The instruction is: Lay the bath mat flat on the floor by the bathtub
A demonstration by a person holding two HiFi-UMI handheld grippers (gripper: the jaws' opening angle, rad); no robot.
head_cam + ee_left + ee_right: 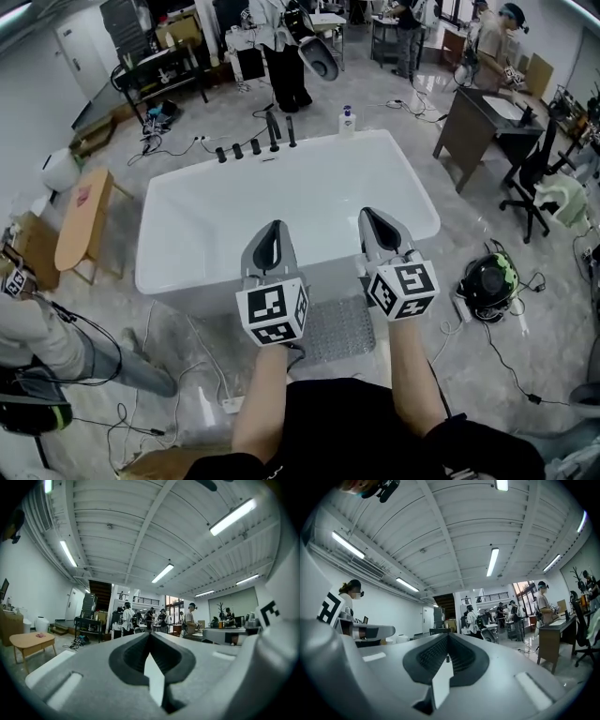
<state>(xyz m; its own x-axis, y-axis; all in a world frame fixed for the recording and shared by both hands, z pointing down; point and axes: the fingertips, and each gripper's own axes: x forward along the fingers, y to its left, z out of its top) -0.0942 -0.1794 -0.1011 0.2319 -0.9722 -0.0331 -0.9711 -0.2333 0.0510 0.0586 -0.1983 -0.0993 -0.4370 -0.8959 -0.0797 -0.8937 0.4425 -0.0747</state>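
A grey textured bath mat (339, 330) lies on the floor against the near side of the white bathtub (187, 281), partly hidden by my arms. Both grippers are held level above the mat and point at the tub. My left gripper (275, 227) has its tips over the tub's near rim, and its jaws meet with nothing between them (150, 634). My right gripper (373, 214) sits a little farther right and forward, its jaws also closed and empty (448, 636). Neither gripper touches the mat.
Black taps (272, 131) and a bottle (347, 120) stand on the tub's far rim. A wooden bench (82, 225) is at the left, a black and green machine (487, 278) at the right. Cables and a power strip (230, 405) lie on the floor. A person (47, 337) crouches at the lower left.
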